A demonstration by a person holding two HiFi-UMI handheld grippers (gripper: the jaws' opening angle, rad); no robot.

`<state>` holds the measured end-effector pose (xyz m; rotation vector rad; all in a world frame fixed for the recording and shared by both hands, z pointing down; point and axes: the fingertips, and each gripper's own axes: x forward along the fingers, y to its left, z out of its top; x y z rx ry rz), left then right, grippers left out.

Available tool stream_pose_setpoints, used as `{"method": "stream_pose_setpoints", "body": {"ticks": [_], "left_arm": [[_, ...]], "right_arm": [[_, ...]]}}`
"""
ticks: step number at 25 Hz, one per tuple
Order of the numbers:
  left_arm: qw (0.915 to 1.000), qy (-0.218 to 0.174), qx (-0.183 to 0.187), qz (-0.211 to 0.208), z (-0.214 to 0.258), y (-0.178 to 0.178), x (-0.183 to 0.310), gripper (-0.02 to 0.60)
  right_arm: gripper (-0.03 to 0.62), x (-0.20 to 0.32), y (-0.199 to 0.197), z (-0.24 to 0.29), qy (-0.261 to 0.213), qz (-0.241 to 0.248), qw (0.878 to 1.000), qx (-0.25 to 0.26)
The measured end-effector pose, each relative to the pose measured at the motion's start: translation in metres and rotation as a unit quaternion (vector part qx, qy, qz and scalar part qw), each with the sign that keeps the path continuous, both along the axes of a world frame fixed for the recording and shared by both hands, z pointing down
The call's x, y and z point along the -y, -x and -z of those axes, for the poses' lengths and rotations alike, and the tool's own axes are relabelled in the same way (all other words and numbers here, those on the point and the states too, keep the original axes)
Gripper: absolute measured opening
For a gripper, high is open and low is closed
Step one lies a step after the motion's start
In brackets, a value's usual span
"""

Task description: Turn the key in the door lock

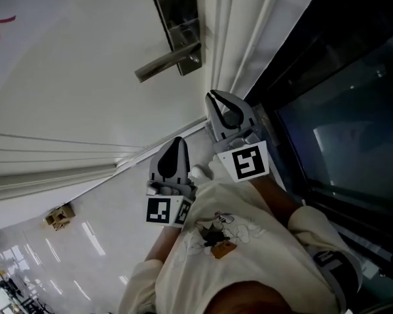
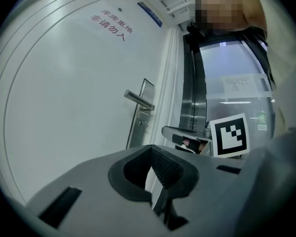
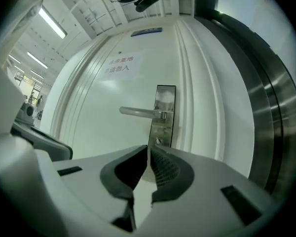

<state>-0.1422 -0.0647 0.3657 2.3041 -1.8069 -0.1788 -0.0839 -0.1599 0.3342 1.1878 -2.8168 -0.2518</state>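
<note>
At the upper left of the head view, a white door (image 1: 85, 77) with red strokes (image 1: 0, 34) at its left edge; at lower left, glossy floor (image 1: 98, 247) with a small brown box (image 1: 60, 216) on it. Just left of centre, the left gripper (image 1: 178, 142), aimed toward the door and well apart from it; clenched tip to tip in its own view, with nothing between the jaws. At top centre, the metal lock plate (image 1: 179, 21) with its lever handle (image 1: 167, 63) reaching out to the left. In the right gripper view, the lock cylinder (image 3: 159, 141) on that plate, directly under the handle and just above the jaw tips in the frame; key in it or not, too small to tell. Right of centre in the head view, the right gripper (image 1: 214, 97), higher in the frame than the left one, likewise squeezed together and empty, clear of plate and handle. Below both, a cream printed shirt (image 1: 249, 247). Along the right side, a dark glass panel (image 1: 340, 110).
</note>
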Motion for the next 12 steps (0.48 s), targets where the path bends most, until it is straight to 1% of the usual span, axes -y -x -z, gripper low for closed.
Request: {"method": "stream_pose_setpoints", "body": {"ticks": [1, 2, 3, 4, 8, 12], "left_arm": [[1.0, -0.001, 0.0, 0.005, 0.002, 0.003, 0.009, 0.006], [1.0, -0.003, -0.001, 0.009, 0.004, 0.005, 0.018, 0.006], [0.9999, -0.004, -0.004, 0.014, 0.005, 0.008, 0.026, 0.006], [0.9998, -0.004, -0.007, 0.018, 0.006, 0.01, 0.033, 0.005], [0.9996, -0.003, -0.012, 0.027, 0.007, 0.01, 0.049, 0.006], [0.9995, 0.005, 0.001, 0.032, 0.008, 0.013, 0.055, 0.006]], "right_arm": [[0.013, 0.01, 0.003, 0.004, -0.004, -0.002, 1.0, -0.003], [0.047, 0.021, 0.006, 0.005, -0.007, -0.002, 1.0, -0.007], [0.099, 0.03, 0.01, 0.005, -0.009, -0.001, 1.0, -0.012], [0.112, 0.038, 0.014, 0.005, -0.011, 0.0, 1.0, -0.015], [0.112, 0.057, 0.024, 0.005, -0.031, 0.002, 0.999, -0.032], [0.112, 0.067, 0.033, 0.01, -0.048, -0.001, 0.998, -0.047]]}}
